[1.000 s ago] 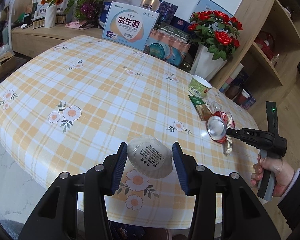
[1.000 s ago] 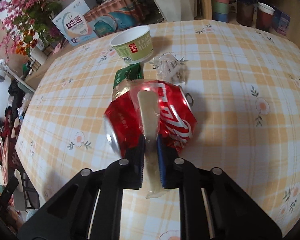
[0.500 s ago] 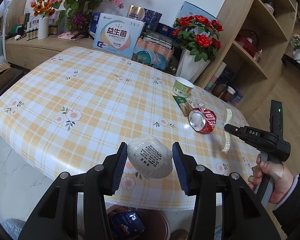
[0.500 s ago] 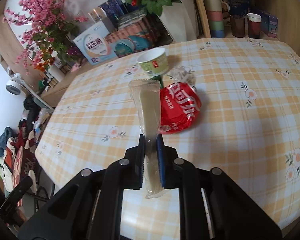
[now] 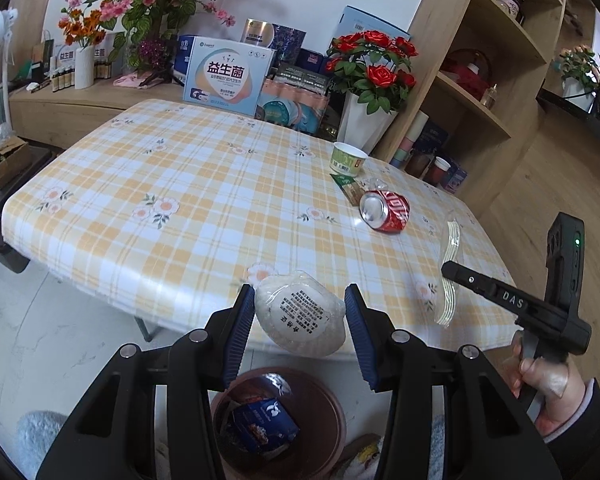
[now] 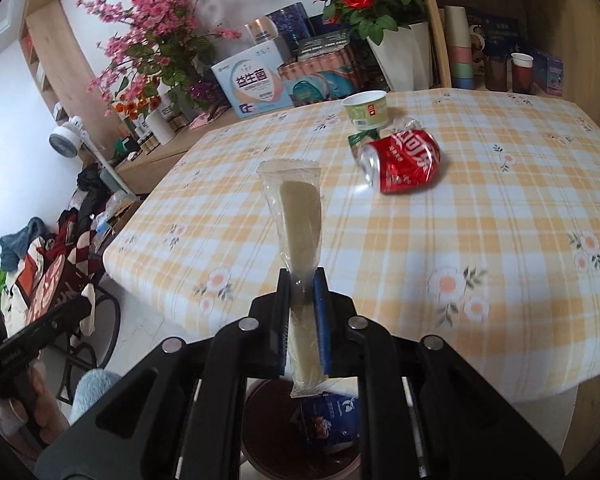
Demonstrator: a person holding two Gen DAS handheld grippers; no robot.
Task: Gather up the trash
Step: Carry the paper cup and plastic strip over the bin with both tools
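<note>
Because both pieces are bound for the brown bin [image 5: 278, 424] on the floor below the table edge, each gripper hangs out past the tablecloth [image 5: 188, 200]. With its jaws set wide, the left gripper [image 5: 300, 332] clamps the white cup mask [image 5: 300, 318] by its sides — the bin at 6 o'clock beneath. Its jaws nearly together, the right gripper [image 6: 303, 308] pinches a clear wrapper [image 6: 298, 216] upright. At 1 o'clock from the mask lie the red can [image 5: 385, 211] and green cup [image 5: 349, 159], uncollected.

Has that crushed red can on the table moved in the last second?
Cannot tell. The red can looks farther away, yet it lies beside the green cup as before; probably the right gripper backed off with its wrapper.
</note>
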